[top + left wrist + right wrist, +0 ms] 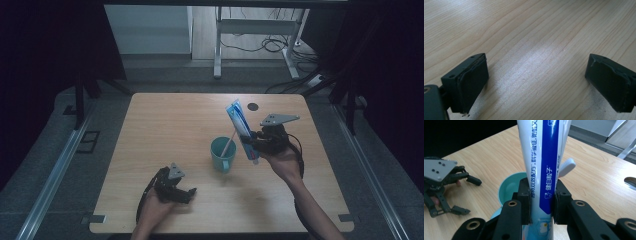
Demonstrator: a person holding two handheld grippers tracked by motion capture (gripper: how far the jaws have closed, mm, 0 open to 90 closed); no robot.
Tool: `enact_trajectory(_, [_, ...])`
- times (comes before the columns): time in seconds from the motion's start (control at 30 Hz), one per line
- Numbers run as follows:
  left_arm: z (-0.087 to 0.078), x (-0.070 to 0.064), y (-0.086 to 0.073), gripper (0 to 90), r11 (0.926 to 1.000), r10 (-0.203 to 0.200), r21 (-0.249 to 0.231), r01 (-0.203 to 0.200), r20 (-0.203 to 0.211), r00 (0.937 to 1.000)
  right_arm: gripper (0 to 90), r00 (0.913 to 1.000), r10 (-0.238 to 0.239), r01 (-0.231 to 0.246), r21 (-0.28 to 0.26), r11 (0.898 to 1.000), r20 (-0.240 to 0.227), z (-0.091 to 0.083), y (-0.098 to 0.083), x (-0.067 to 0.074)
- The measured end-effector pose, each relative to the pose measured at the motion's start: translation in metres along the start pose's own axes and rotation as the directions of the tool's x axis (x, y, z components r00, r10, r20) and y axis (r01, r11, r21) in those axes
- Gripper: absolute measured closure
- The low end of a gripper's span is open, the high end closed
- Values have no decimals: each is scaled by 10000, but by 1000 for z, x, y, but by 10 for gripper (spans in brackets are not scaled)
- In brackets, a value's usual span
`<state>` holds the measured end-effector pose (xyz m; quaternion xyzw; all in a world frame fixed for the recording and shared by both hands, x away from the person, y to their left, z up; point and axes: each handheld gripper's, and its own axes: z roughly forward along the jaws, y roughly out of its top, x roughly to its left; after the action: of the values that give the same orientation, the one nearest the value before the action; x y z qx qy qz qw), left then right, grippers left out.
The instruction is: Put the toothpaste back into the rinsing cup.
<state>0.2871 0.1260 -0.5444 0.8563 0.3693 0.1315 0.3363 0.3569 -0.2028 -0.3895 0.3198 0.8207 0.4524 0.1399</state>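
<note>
My right gripper (254, 146) is shut on a blue and white toothpaste tube (241, 126), which it holds tilted in the air just right of a teal mug (222, 154). In the right gripper view the pads pinch the toothpaste tube (543, 170) low on its body, above the teal mug (510, 187). A white toothbrush (228, 144) stands in the mug, its head (566, 167) showing behind the tube. My left gripper (187, 193) rests open near the table's front edge. Between its pads (474, 82) there is only bare wood.
The wooden table (170, 125) has a dark round hole (253, 106) at the back right. Beyond the table stand a desk frame (260, 35) and loose cables (272, 45) on the floor. Rails (55, 170) run along both sides.
</note>
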Motion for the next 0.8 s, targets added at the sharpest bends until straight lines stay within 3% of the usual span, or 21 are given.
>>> enact_trajectory(0.8, [0, 0, 0, 49, 10000, 0, -7, 0, 0, 10000, 720, 9999, -40, 25, -877, 9961, -163, 21, 23, 11])
